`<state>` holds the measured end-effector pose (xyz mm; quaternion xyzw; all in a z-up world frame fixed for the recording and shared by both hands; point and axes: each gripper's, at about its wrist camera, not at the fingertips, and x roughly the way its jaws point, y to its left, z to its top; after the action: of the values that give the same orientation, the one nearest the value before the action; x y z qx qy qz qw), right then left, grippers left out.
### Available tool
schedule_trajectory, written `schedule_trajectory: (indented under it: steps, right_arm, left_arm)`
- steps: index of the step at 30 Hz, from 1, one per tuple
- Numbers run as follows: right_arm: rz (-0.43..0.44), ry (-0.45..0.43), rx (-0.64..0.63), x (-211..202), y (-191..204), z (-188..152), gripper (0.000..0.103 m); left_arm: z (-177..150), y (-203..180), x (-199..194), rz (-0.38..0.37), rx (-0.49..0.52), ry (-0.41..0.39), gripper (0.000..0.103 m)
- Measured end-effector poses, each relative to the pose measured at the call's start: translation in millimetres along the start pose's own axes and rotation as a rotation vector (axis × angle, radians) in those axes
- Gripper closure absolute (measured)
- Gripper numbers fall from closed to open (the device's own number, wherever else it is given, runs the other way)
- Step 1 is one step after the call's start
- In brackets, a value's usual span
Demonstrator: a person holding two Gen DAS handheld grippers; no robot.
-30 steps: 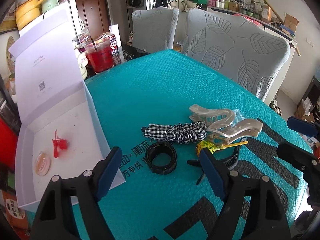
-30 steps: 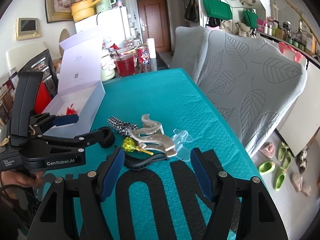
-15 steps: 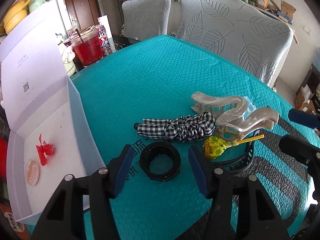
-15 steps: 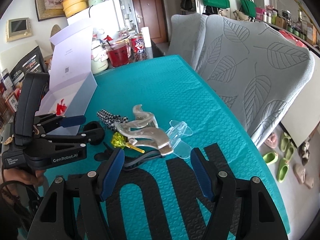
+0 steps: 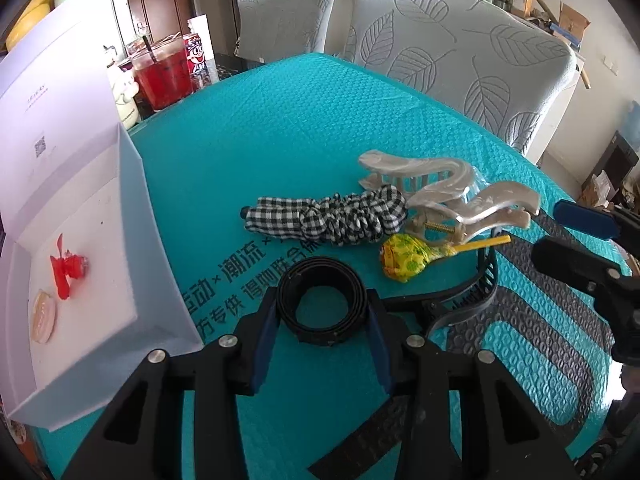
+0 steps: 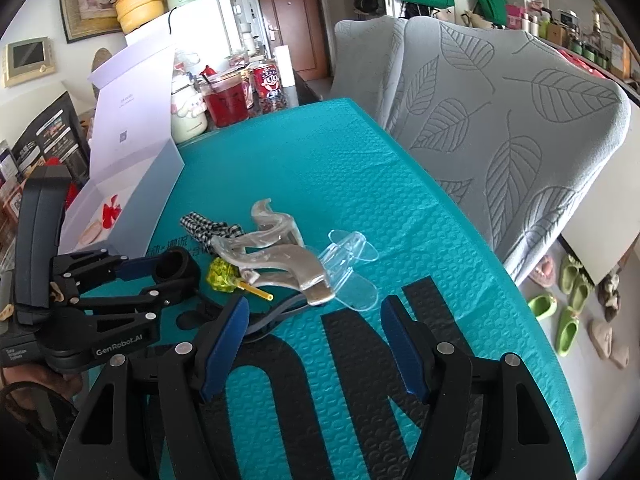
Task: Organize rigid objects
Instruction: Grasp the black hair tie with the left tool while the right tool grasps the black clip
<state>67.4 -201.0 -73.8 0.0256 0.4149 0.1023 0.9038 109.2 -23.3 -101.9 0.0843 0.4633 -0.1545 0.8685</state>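
A black ring-shaped coil (image 5: 322,303) lies on the teal table mat (image 5: 280,128). My left gripper (image 5: 322,320) has its blue pads on both sides of the coil, touching it. It shows from the side in the right wrist view (image 6: 172,268). Beyond lie a checked scrunchie (image 5: 332,218), a beige claw clip (image 5: 444,200), a yellow lollipop (image 5: 404,258) and a black headband (image 5: 476,292). My right gripper (image 6: 316,328) is open and empty, in front of a clear plastic clip (image 6: 352,268).
An open white box (image 5: 120,240) stands at the left, holding a red bow (image 5: 66,266) and a pale oval piece (image 5: 42,316). A red drink jug (image 5: 166,76) and a can (image 5: 196,56) stand at the far end. Two grey chairs (image 5: 460,52) line the right.
My left gripper moved forward and down over the black coil and closed its jaws onto it. My right gripper shifted only slightly and stayed open.
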Motion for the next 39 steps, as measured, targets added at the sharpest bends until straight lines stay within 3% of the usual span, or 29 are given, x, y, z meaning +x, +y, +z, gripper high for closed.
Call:
schedule_trajectory:
  steps: [12, 24, 25, 29, 33, 36, 39]
  right_arm:
    - [0.058, 0.058, 0.043, 16.7, 3.0, -7.8, 0.026]
    - [0.057, 0.076, 0.064, 32.5, 15.7, -15.2, 0.026]
    - [0.061, 0.072, 0.068, 32.9, 16.5, -14.8, 0.029]
    - [0.029, 0.071, 0.044, 34.3, 24.5, -15.5, 0.054]
    - [0.063, 0.082, 0.002, 31.9, 32.0, -20.5, 0.072]
    - [0.112, 0.092, -0.022, 29.6, 38.0, -26.4, 0.082]
    - [0.125, 0.093, -0.069, 25.6, 47.5, -32.5, 0.083]
  left_arm:
    - [-22.1, -13.8, -16.5, -0.06, -0.021, 0.013, 0.062]
    - [-38.6, -11.2, -26.6, -0.032, -0.064, -0.004, 0.062]
    - [-40.2, -8.6, -27.7, -0.028, -0.072, -0.005, 0.062]
    - [-46.6, 2.1, -32.3, 0.001, -0.111, -0.014, 0.062]
    - [-55.5, 12.3, -37.9, 0.012, -0.155, -0.02, 0.062]
    - [-62.5, 17.2, -45.2, 0.02, -0.181, -0.03, 0.062]
    - [-68.5, 18.8, -52.0, 0.027, -0.191, -0.04, 0.062]
